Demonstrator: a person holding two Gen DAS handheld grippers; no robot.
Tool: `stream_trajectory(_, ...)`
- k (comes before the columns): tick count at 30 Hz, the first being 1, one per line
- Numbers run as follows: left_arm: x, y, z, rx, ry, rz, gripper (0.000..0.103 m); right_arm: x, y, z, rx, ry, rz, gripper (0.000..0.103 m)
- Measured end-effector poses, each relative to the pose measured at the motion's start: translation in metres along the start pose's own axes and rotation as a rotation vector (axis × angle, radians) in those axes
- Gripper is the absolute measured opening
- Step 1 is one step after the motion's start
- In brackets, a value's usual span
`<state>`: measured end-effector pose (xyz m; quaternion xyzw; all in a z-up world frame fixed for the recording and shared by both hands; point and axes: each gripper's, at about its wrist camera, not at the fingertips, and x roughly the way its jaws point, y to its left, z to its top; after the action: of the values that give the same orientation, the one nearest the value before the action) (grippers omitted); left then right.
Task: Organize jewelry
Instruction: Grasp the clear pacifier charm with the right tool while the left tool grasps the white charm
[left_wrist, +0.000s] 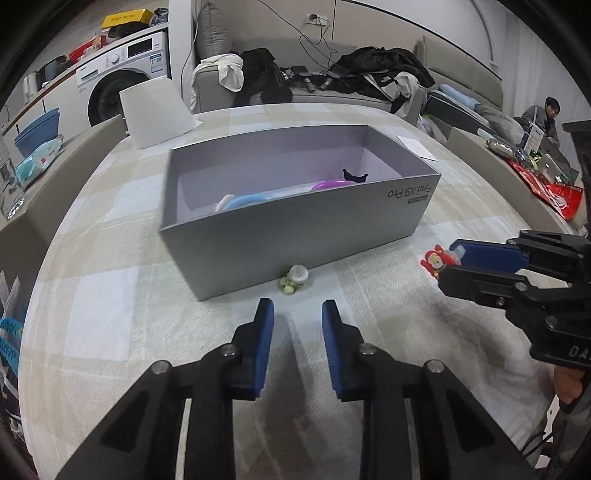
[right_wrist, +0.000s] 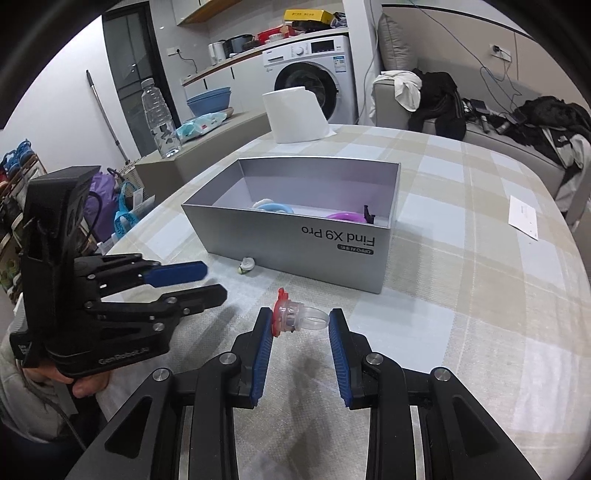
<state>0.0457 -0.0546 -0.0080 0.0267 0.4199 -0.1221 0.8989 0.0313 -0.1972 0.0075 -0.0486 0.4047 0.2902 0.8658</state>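
Item 1: my right gripper (right_wrist: 300, 325) is holding a clear plastic ring w/ red charm top (right_wrist: 295, 314), fingers part-closed, pads pressing it both sides, above the checked-cloth desk (right_wrist: 461, 295).
Item 2: my left gripper (left_wrist: 297, 314) is sitting w/ fingers narrowly apart, nothing btwn them.
Item 3: small ring w/ pale green beads (left_wrist: 293, 279) is lying on the desk, touching the front wall of the open grey cardboard box (left_wrist: 295, 229).
Item 4: blue ring (right_wrist: 275, 206) & purple ring (right_wrist: 347, 216) are lying inside the box.
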Motion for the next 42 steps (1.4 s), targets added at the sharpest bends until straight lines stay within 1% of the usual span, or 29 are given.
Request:
stream_trajectory(3,0.007,0.000,0.006,-0.014,0.026,0.005,0.020,-0.003,-0.004,0.000,0.010,-0.006,0.000,0.029)
stream_trajectory(6,0.008,-0.001,0.008,-0.011,0.026,0.032,0.020,-0.006,-0.006,0.000,0.015,-0.012,0.001,0.029)
stream_trajectory(15,0.012,0.000,0.010,-0.011,0.036,0.043,0.021,-0.009,-0.007,0.001,0.019,-0.019,0.004,0.029)
stream_trajectory(16,0.012,-0.001,0.011,-0.010,0.036,0.043,0.020,-0.009,-0.007,0.001,0.018,-0.017,0.004,0.029)
stream_trajectory(17,0.013,-0.001,0.011,-0.009,0.036,0.036,0.017,-0.010,-0.006,0.000,0.018,-0.018,0.004,0.029)
stream_trajectory(18,0.013,-0.002,0.011,-0.006,0.035,0.032,0.011,-0.009,-0.006,0.000,0.017,-0.017,0.004,0.029)
stream_trajectory(19,0.013,-0.003,0.011,-0.002,0.034,0.031,0.010,-0.009,-0.006,0.000,0.016,-0.015,0.004,0.029)
stream_trajectory(31,0.004,-0.003,0.004,0.005,0.019,0.017,0.006,-0.007,-0.006,0.000,0.019,-0.008,0.005,0.029)
stream_trajectory(37,-0.006,-0.001,-0.002,0.008,0.000,0.011,0.006,-0.007,-0.005,0.000,0.014,-0.009,0.006,0.029)
stream_trajectory(42,-0.017,-0.001,-0.003,0.004,-0.030,0.002,0.006,-0.007,-0.003,-0.001,0.010,-0.011,0.008,0.029)
